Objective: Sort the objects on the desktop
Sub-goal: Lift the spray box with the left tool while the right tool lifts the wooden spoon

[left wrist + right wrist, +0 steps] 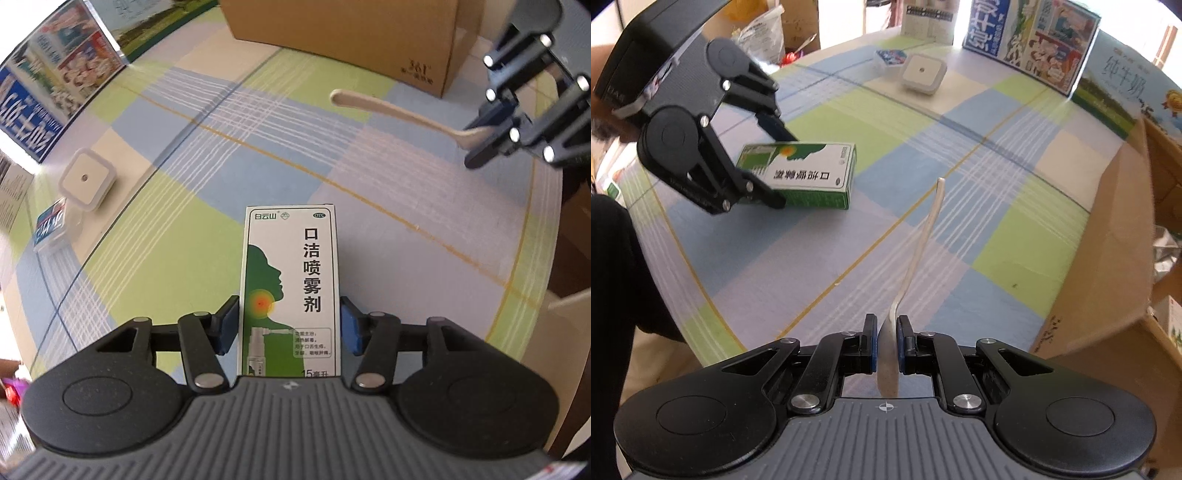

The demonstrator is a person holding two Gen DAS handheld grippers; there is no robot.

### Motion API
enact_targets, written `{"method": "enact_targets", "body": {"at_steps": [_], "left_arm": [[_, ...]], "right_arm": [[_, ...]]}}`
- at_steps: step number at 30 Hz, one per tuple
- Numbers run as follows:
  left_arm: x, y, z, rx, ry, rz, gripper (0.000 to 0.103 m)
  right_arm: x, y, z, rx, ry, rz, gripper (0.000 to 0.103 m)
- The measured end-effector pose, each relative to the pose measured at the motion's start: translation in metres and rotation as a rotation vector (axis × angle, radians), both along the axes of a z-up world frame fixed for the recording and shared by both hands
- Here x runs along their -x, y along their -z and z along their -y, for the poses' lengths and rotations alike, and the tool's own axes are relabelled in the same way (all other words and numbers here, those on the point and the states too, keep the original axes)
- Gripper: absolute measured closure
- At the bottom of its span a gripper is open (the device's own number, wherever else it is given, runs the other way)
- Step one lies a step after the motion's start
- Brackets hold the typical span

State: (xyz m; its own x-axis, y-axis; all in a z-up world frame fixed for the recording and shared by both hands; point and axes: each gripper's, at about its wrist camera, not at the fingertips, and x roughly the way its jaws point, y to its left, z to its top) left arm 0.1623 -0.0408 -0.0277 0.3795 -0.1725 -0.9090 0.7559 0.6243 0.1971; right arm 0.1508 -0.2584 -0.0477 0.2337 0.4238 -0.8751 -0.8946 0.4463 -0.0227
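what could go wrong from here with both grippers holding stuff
The right gripper pinches the spoon only at its bowl, so the long handle may pivot or slip. The left gripper holds the medicine box near one end; it could tilt. Both loads hang close together above the table and might collide.

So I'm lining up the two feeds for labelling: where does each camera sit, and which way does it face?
Left wrist: on the left gripper, looking along its fingers across the checked tablecloth at the medicine box it holds; the right gripper shows.
Right wrist: on the right gripper, looking along the spoon toward the milk cartons; the left gripper and a dark sleeve show.
Shared: box, spoon, white square device, cardboard box.
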Motion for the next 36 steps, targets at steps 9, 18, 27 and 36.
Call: {"method": "enact_targets", "body": {"at_steps": [9,18,27,36], "left_arm": [[0.023,-0.008,0.019,0.073,-0.126,-0.005,0.053],[0.033,-0.018,0.018,0.131,-0.229,0.0,0.053],[0.038,-0.032,0.022,0.185,-0.304,0.011,0.053],[0.044,-0.043,0.037,0.229,-0.347,0.021,0.053]], "right_arm": [[0.012,-0.014,0.014,-0.046,0.041,0.012,0.096],[0.017,-0.024,0.026,-0.071,0.076,0.028,0.096],[0.022,-0.029,0.033,-0.094,0.1,0.028,0.096],[0.021,-0.04,0.045,-0.129,0.14,0.037,0.096]]}}
